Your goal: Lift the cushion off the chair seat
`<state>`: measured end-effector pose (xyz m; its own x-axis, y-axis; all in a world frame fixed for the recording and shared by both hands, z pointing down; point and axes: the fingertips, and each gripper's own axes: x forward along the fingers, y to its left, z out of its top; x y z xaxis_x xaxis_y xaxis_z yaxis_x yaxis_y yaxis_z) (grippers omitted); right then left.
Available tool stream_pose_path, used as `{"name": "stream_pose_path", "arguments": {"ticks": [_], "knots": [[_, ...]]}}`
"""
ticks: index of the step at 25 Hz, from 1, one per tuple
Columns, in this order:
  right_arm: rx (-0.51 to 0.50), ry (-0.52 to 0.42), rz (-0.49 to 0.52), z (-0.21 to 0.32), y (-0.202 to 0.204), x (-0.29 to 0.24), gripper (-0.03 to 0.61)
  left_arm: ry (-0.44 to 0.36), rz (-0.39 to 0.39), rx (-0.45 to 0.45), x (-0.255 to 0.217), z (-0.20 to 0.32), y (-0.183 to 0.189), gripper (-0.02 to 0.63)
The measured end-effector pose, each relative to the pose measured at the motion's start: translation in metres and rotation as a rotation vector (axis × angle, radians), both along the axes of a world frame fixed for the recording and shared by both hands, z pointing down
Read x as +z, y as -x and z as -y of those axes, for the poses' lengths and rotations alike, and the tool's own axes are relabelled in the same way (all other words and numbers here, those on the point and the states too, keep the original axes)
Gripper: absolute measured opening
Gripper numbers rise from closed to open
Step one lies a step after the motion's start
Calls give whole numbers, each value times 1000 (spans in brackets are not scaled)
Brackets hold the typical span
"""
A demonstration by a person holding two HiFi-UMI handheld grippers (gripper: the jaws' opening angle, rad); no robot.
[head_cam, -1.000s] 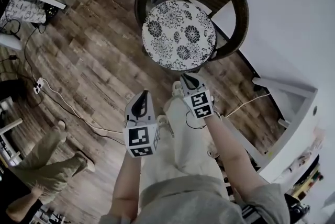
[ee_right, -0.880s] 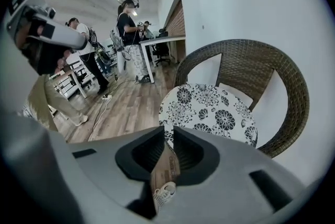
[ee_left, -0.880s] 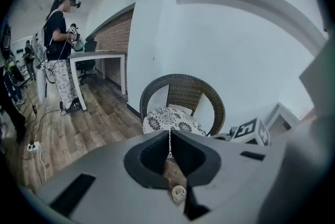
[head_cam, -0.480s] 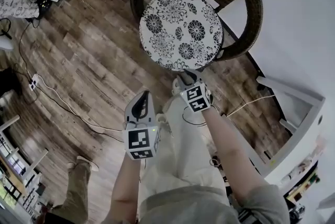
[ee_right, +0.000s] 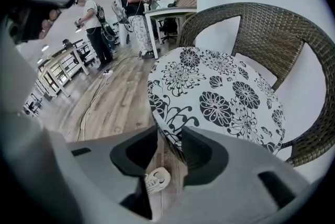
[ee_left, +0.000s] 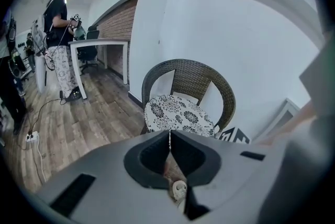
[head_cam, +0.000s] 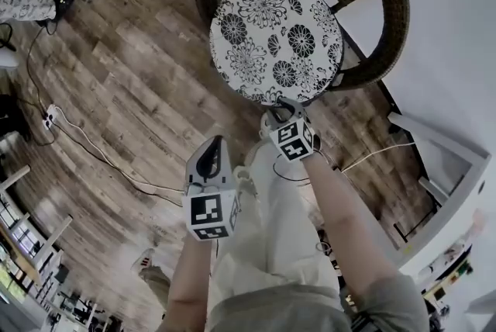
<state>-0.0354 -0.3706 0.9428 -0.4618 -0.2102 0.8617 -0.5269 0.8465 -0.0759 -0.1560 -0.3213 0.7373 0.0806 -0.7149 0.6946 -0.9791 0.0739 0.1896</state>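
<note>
Wood-plank floor (head_cam: pixel 116 82) spreads wide to the left of both tools, and a white wall (head_cam: pixel 457 36) rises behind and to the right of the chair (head_cam: pixel 391 12). The chair is dark wicker with a curved back and stands close to the wall, straight ahead of the right tool (head_cam: pixel 285 104). The cushion (head_cam: pixel 275 36), white with black flowers, lies flat on the seat, its near rim right at that tool's tips. The right tool's jaws are opening. The cushion's rim shows in the gap between them, and the pads are not pressing on it. The left tool (head_cam: pixel 211 146) is nearer the person, well apart from the cushion and over bare floor, with its jaws together and nothing held. Left of the chair the floor is open for moving, while the wicker back closes off the cushion's far and right sides. The cushion is round, so it has no long axis, and its patterned face is up. Farther off to the left, a white desk (ee_left: pixel 99 44) stands by a brick wall (ee_left: pixel 118 24), with a person (ee_left: pixel 62 34) beside it.
</note>
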Motion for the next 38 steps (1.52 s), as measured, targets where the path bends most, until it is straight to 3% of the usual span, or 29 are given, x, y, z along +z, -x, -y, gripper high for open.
{"name": "stream_pose_path", "arguments": {"ticks": [14,17,19,22,30,38], "knots": [[14,-22,-22,2,-1,10,115,26,-8,9,11,-10,-7,10],[4,-42,-43,3,-2,8,84,32,-10,17,8,-12,-9,10],[8,-49,-57,6,-3,6,29,29,-11,20,4,-12,-10,10],[4,-50,-75,7,-3,-1,11,24,-12,24,-3,-15,-11,11],[55,-79,-45,6,-3,-42,6,1,-19,35,-29,-22,-17,11],[132,-143,31,4,-9,-116,6,-53,-35,16,-77,-25,-20,11]]}}
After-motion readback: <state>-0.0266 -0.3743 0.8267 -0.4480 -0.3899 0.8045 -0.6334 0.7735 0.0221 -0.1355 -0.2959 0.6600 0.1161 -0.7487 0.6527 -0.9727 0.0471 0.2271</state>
